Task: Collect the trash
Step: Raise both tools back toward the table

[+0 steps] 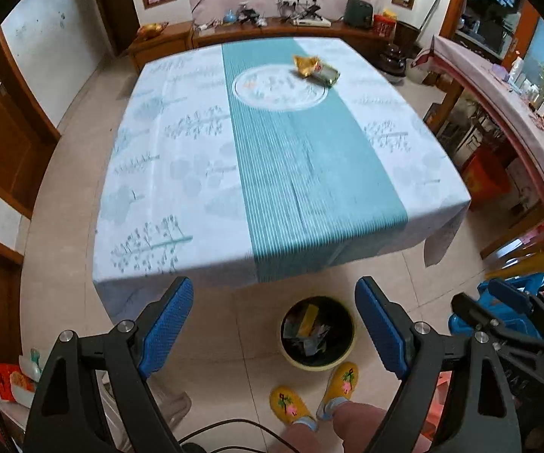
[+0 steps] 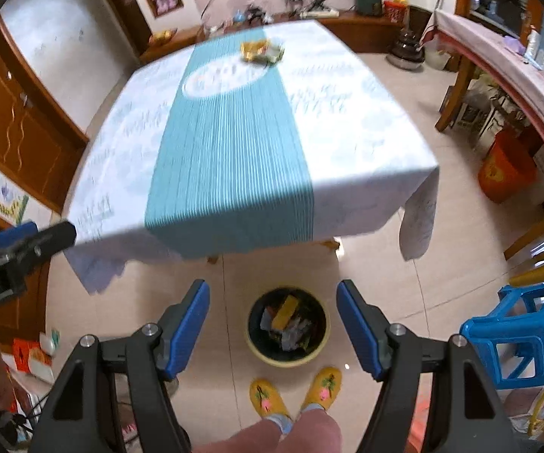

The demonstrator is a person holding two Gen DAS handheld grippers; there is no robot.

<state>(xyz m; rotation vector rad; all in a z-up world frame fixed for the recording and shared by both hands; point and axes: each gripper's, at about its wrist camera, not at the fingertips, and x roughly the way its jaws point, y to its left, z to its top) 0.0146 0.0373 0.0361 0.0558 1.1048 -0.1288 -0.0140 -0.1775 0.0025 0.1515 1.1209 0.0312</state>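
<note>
Each tool (image 1: 274, 324) has black arms, silver screws and blue textured pads (image 1: 168, 324). The person wears yellow slippers (image 1: 291, 404) with pink flowers.

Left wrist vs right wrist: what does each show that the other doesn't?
Only the left wrist view shows the right gripper, seen from the side near its right edge, and the left gripper, open and empty.

Only the right wrist view shows the whole blue stool, the orange bucket, and the right gripper head-on, open and empty.

Both show the table, the wrappers at its far end, the trash bin with trash inside, and yellow slippers.
</note>
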